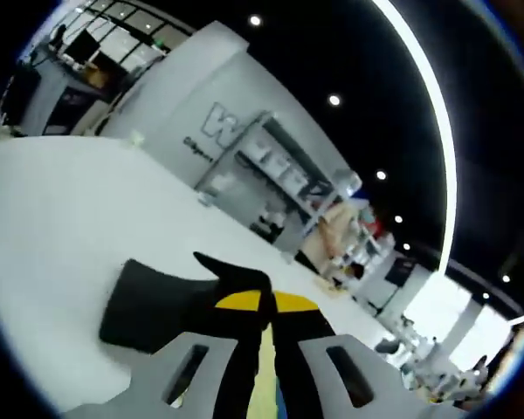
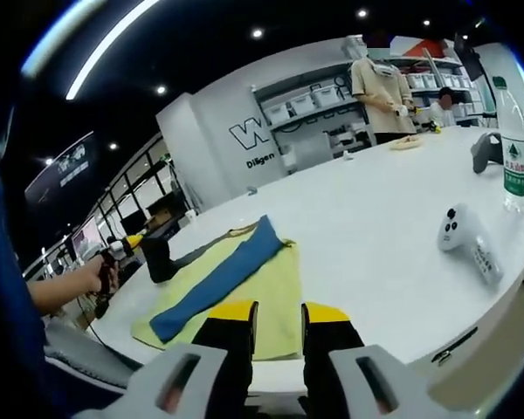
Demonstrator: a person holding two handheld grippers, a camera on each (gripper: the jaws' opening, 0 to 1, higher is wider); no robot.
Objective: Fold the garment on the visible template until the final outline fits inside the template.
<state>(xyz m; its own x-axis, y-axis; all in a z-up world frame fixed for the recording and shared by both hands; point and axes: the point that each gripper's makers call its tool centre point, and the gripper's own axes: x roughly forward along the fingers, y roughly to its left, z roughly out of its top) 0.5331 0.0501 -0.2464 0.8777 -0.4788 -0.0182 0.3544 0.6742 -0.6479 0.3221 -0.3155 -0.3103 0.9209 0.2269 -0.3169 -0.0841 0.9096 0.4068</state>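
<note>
While right tool (image 2: 276, 336) gapes, garment (image 2: 244, 288) stretches lengthwise away, left tool (image 1: 266, 349) grasping garment.

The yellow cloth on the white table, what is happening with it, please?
A person is folding a yellow garment with a blue stripe on the white table, using two handheld grippers. The left gripper pinches a dark sleeve and yellow-blue fabric. The right gripper hovers open at the near edge. The garment is only partly folded.
</note>
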